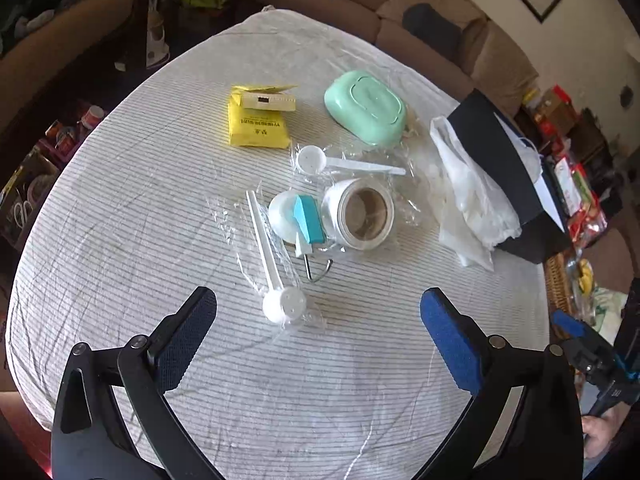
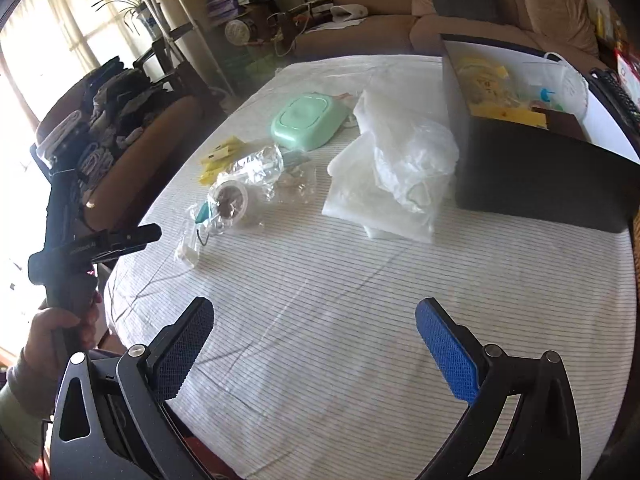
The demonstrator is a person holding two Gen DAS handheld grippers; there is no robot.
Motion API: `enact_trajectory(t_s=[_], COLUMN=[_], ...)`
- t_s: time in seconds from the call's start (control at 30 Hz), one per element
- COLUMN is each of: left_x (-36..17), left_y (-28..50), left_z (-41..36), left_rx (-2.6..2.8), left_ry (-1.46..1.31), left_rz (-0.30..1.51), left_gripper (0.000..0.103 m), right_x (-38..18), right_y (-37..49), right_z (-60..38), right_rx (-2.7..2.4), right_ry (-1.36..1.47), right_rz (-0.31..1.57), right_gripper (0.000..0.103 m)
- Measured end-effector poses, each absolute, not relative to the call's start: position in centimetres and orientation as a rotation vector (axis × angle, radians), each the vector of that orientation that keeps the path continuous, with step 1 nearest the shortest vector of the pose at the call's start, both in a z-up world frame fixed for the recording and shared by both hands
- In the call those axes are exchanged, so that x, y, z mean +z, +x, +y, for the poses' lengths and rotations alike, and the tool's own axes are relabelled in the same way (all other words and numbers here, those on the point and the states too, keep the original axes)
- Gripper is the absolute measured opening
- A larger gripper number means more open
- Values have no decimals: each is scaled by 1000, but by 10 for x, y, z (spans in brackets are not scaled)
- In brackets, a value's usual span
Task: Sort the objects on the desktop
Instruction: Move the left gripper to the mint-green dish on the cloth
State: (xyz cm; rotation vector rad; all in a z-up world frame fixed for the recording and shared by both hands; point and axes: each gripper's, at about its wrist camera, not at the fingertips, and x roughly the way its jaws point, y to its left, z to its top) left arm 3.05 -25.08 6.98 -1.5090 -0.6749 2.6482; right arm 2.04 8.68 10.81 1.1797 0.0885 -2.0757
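Both grippers hovering over striped tablecloth (image 1: 120,208), nothing grabbed. Left gripper (image 1: 318,314) spread wide, right gripper (image 2: 314,326) same. White long-handled scoop (image 1: 272,260) in clear wrap lying flat just ahead of left fingertips, round head nearest, handle running away toward far edge. Tape roll (image 1: 362,214) lying on side, hole facing camera. Mint lidded box (image 1: 366,106) sitting farther back, black storage box (image 2: 532,160) at right.
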Motion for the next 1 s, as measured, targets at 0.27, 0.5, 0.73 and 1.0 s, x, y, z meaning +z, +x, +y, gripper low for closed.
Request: enact_trajectory(t_s=[0.27,0.5,0.73,1.0], left_x=[72,61,53,51], left_y=[-16,-45,-45,-49], left_z=[-234,-233,-268,-268], left_rx=[2709,2669,2695,2689], left_ry=[-1450,-1506,-1538,-1521], left_rz=[-525,-540,-660,-623], left_gripper=[101,101,101,101], right_x=[95,59,60,73], right_y=[-22,-81,-75,-54], right_z=[77,96,92,73], right_rx=[-2124,-2145,-2069,-2071], right_ry=[1154,1320,1338,1263], right_rz=[71,-159,-264,-148], right_gripper=[103,103,102,103])
